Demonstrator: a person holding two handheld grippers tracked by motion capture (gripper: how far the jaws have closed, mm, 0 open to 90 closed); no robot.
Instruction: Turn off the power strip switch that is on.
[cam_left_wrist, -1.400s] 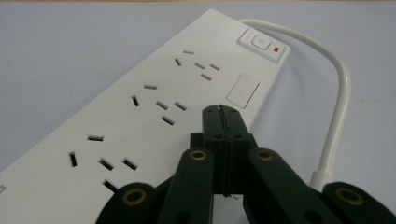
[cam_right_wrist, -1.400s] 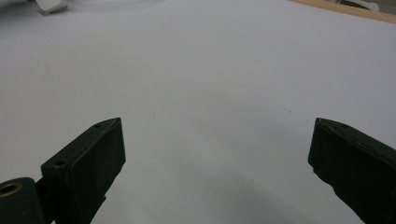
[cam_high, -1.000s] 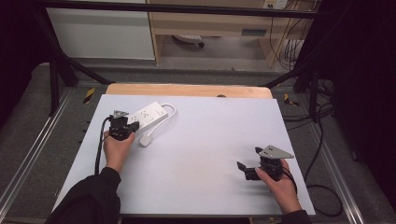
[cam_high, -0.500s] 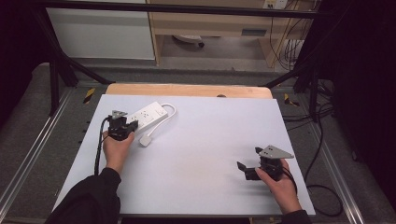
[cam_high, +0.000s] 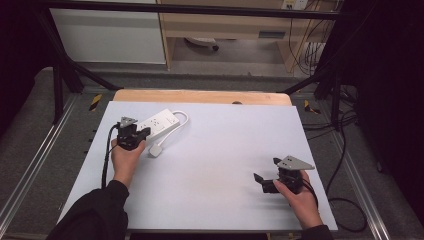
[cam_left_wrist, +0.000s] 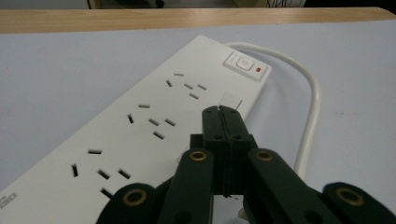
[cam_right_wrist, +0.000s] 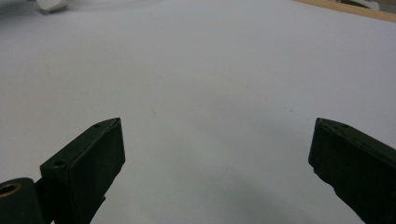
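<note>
Pale grey sheeting covers the table (cam_high: 210, 165), with a strip of bare wood along its far edge. At the left gripper (cam_left_wrist: 223, 110) the jaws are pressed flat together with nothing between them, their tips poised over the white power strip (cam_left_wrist: 154, 126) near its switch end; whether they touch its face cannot be made out. In the left gripper view the strip's near end is cut off at the bottom corner, and something white sits half hidden under the jaws. From above, the left gripper (cam_high: 131, 134) sits at the strip's (cam_high: 160, 121) near-left end, the hand behind it, forearm running back to the near edge. A white cable (cam_high: 184, 119) loops round the strip's far end to a small plug (cam_high: 156, 150) just beside the hand. The right gripper (cam_right_wrist: 217, 154) has its jaws spread wide over bare sheet; in the high view it (cam_high: 267, 180) rests well apart near the table's front right corner, open surface all around.
</note>
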